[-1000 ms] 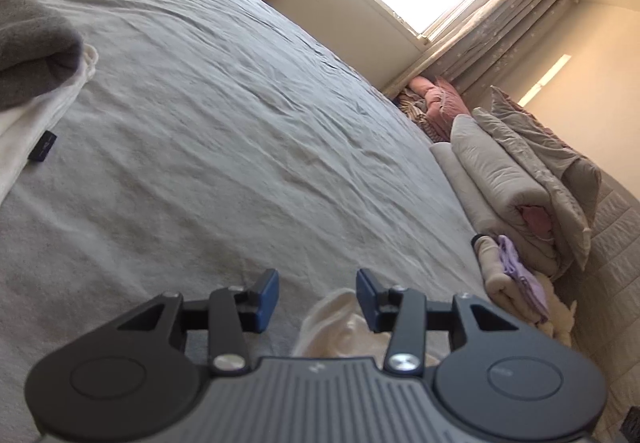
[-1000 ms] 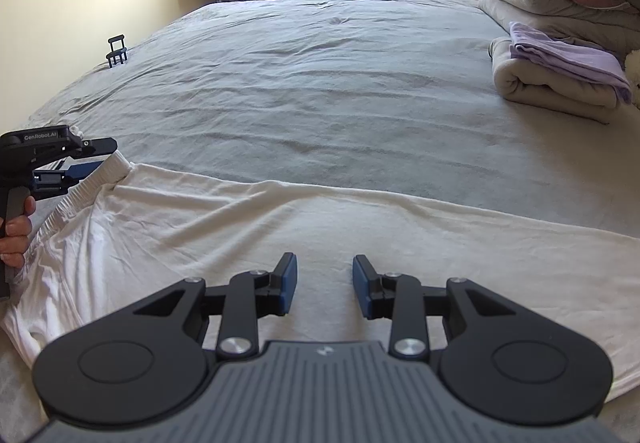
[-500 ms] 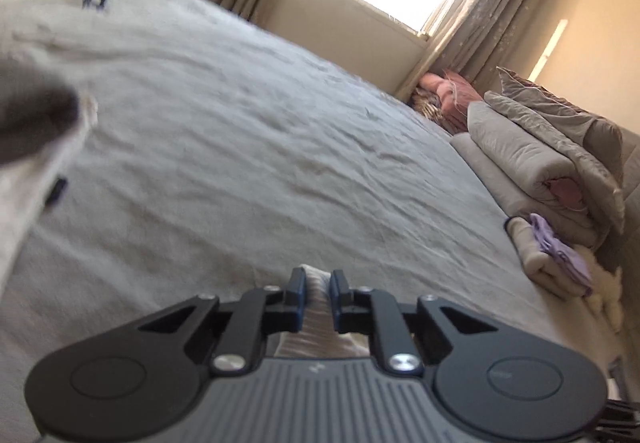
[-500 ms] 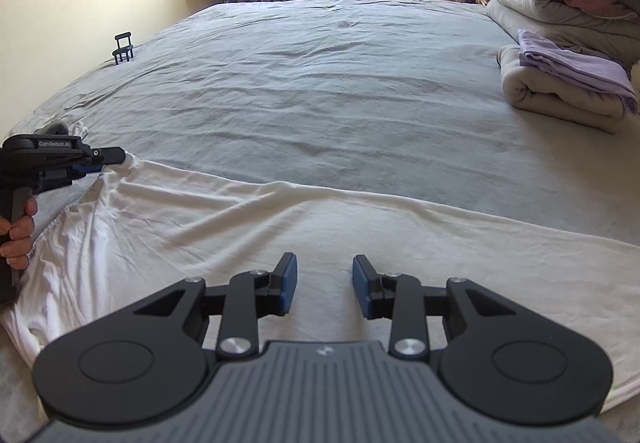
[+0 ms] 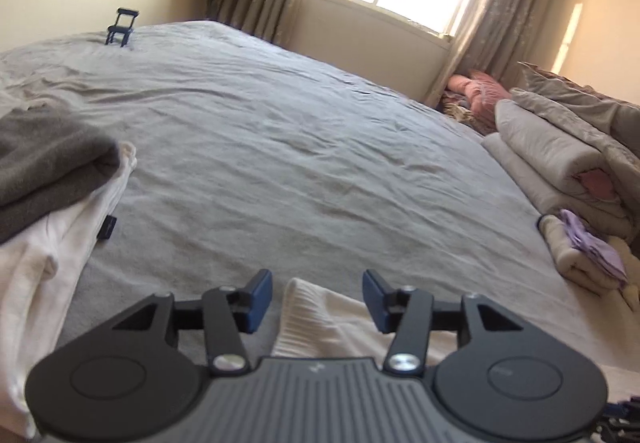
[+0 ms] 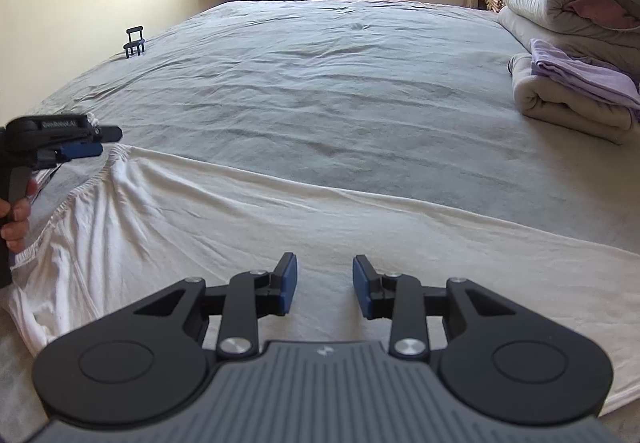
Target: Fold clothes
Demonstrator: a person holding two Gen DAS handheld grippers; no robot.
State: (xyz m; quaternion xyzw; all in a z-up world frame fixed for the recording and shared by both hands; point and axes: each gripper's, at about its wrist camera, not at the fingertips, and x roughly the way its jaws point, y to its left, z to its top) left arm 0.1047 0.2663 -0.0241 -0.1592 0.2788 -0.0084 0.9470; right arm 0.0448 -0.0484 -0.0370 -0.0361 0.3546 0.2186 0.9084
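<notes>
We judge the white garment (image 6: 320, 219) to be light, limp and thin, so it will sag and crease wherever we lift it; it lies spread across the lower half of the right wrist view on the bed (image 6: 340, 83). Its gathered, ribbed hem (image 5: 308, 307) looks the firmest place to pinch, and that edge sits low in the centre of the left wrist view, between the pads but not pressed. The left tool (image 5: 316, 295) has just been opening and stands fairly wide, holding nothing. The right tool (image 6: 325, 285) hovers over the cloth at the bottom centre, moderately parted and empty.

Around us: a grey folded garment (image 5: 48, 163) on another white piece (image 5: 52, 255) at the left edge of the left view, rolled bedding (image 6: 568, 3) and a lilac cloth (image 6: 580, 75) at the upper right of the right view, and a small dark stand (image 6: 135, 42) at the upper left. None lies on the garment; we judge the fold path free.
</notes>
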